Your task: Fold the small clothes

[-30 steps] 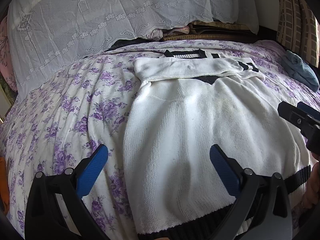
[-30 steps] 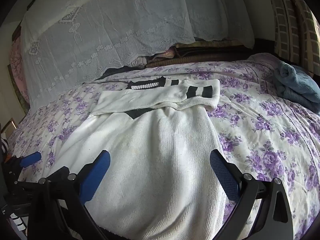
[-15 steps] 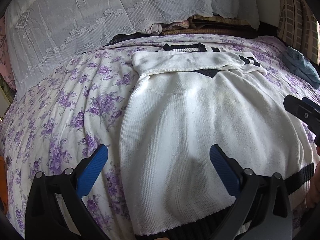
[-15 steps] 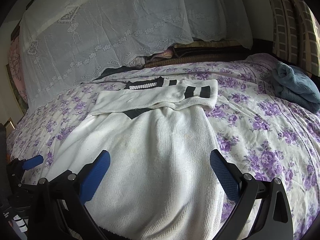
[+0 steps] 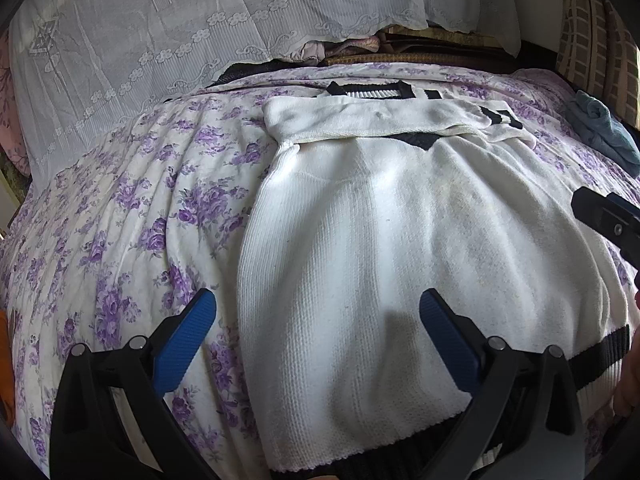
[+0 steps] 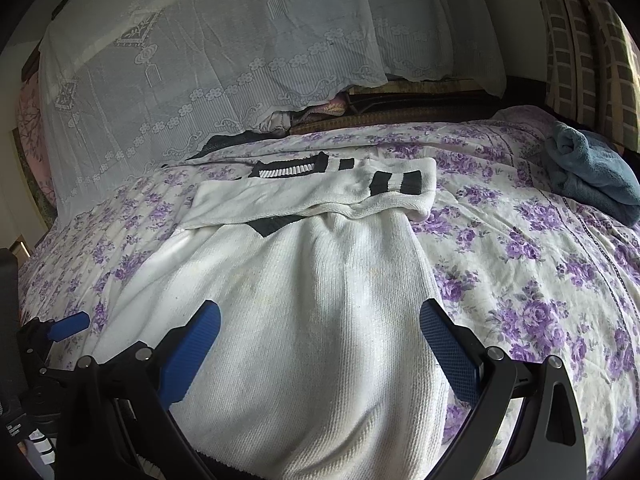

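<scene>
- Left tool point(image 5: 318, 322): spread wide, gripping nothing, poised over the near-left part of the sweater, one blue pad above the bedspread and the other above the knit.
- Right tool point(image 6: 320, 328): also spread wide and empty, poised over the near-right part of the same garment, close to the near edge of the bed.
- White knit sweater point(image 5: 400, 248): lying flat on the floral bedspread point(image 5: 120, 220), black ribbed hem point(image 5: 600, 346) toward the near edge of the bed, collar toward the far edge.
- Sleeves point(image 6: 320, 196): already folded across the chest, black-striped cuff point(image 6: 394, 184) resting near the right shoulder.
- Likely handling: soft, limp, light to moderate in weight; stretchy ribbed knit, grippy rather than slippery, not fragile, though prone to sagging and bunching when lifted from one point only.
- Best hold, judged from the layout: the two near hem corners, one per tool, pinching both layers where the thicker black band gives firmer purchase.
- Risk: soft mattress beneath, so easy to pinch the bedspread along with the knit; folded sleeves likely to slide out if the hem is dragged instead of lifted.
- Far right corner of the bed: a blue towel point(image 6: 592, 168), well apart from the sweater.
- Far edge: a white lace cover point(image 5: 200, 32) draped over piled bedding.
</scene>
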A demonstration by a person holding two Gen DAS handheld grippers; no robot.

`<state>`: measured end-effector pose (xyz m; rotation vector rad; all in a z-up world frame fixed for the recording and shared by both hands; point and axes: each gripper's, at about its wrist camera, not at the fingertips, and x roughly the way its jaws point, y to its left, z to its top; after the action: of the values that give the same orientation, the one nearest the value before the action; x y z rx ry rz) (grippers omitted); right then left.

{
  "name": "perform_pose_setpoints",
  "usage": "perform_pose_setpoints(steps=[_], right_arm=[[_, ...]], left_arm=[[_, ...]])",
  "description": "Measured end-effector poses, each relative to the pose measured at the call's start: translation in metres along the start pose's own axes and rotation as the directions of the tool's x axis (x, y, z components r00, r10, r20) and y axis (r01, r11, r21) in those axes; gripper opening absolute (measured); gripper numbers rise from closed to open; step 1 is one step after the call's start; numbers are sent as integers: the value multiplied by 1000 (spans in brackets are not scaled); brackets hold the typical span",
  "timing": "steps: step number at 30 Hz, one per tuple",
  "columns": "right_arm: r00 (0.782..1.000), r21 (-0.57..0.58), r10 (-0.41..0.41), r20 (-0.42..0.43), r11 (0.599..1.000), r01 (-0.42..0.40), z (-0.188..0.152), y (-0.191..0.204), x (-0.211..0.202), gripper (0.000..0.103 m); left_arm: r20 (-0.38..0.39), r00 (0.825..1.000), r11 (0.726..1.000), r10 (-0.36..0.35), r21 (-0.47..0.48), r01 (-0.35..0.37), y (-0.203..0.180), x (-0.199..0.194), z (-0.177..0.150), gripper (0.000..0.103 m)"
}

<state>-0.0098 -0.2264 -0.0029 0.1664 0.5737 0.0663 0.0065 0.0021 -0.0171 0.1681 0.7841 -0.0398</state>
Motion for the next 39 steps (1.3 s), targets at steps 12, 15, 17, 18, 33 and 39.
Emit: perform_pose_setpoints(steps=[12,15,17,18,33,39], right_arm=[[1000,-1,-2,-2,1000,2,0,1,0,100],[1000,0,-1,-2,1000,1,0,1,1,100],[1000,0,0,-2,1000,0,0,1,1,100],[1000,0,-1,-2,1000,1,0,1,1,100],[1000,1,-3,-5,1000,3,-3,0,1,100],[1000,-4,-10,-17,1000,10,-6,0,4,100]], left_arm=[[-8,1000,1000,2,-4,-2,0,2,-2,99],[-9,1000,1000,2,-2,-2,0,2,-2,99],[-10,1000,1000,2,-1,-2,0,2,-2,99],[-11,1000,1000,2,-2,-2,1,3,-2,99],[-21,1000,1000,6,-1,-6,1,5,-4,99],[-58,998,1000,9,-7,-9,3,12,-4,99]])
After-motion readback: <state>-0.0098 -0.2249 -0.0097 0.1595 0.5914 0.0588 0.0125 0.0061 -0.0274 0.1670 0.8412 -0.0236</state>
